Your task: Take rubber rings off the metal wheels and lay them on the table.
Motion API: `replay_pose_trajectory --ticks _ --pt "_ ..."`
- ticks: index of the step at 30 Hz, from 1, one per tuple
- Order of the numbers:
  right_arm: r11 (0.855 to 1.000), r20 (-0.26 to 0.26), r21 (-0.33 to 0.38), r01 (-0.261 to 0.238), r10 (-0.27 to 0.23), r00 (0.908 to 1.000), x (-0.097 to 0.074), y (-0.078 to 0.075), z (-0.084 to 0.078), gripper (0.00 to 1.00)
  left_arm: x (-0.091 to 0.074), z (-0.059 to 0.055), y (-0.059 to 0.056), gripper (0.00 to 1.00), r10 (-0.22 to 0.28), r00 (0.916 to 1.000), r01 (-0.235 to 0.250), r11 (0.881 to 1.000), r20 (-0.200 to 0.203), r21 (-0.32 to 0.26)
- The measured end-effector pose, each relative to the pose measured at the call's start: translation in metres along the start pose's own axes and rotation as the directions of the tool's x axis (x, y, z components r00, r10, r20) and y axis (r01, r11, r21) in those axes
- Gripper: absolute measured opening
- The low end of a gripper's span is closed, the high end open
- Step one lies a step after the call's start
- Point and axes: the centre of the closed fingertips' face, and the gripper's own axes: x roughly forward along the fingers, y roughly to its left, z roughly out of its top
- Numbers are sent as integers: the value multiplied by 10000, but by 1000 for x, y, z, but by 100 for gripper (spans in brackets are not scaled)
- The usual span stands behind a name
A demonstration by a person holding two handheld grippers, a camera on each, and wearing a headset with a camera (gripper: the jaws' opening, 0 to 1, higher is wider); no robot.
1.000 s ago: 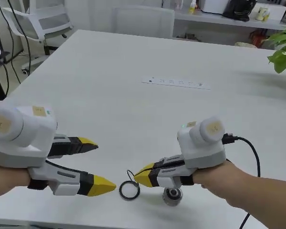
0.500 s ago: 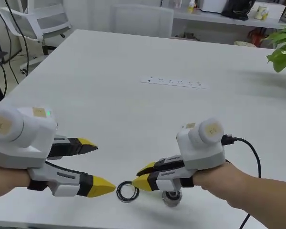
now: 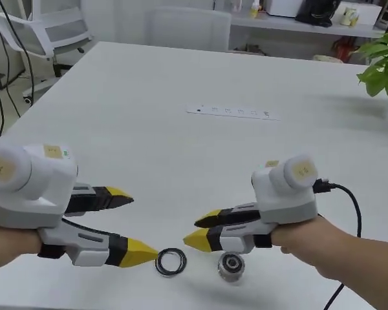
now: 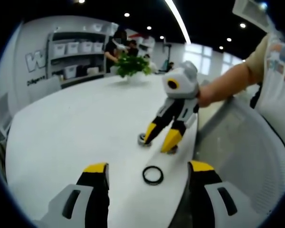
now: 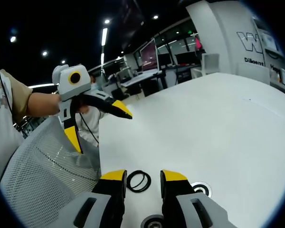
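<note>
Rubber ring lies flat nr counter front edge, off metal wheel, so that one's done. Right tool above it, jaws slightly apart, empty; left tool wide apart, idle.

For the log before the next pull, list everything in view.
rubber ring: one, maybe two stacked, black, flat on the table between the tongs
metal wheels: two, silver, on the table by the right tongs
power strip: one, white, mid-table
plant: one, green, far right
chairs: two, pale, beyond the table
table: one, white
left tongs: one, yellow-tipped, open, beside the ring
right tongs: one, yellow-tipped, open, above a wheel
</note>
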Motion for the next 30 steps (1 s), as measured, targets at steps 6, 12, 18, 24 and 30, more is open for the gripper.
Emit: replay_pose_trajectory --ticks 6,12,18,24,30 --pt "9998 253 40 196 -197 9995 -9 -4 4 31 0 7 0 69 4 9999 -4 10000 142 4" --pt "9992 475 43 400 -402 9981 -19 -8 9 36 -1 14 1 71 62 9995 -62 10000 300 -6" --pt "9985 640 5 542 -542 9965 -29 -10 10 40 -1 19 1 72 97 9991 -96 9999 424 -31" --pt "9973 799 -23 740 -736 9941 -42 -12 11 46 -2 23 2 73 175 9984 -170 9998 538 -90" --pt "9950 832 -248 964 -940 9921 -54 -12 9 51 -4 25 2 74 242 9980 -234 9996 583 -148"
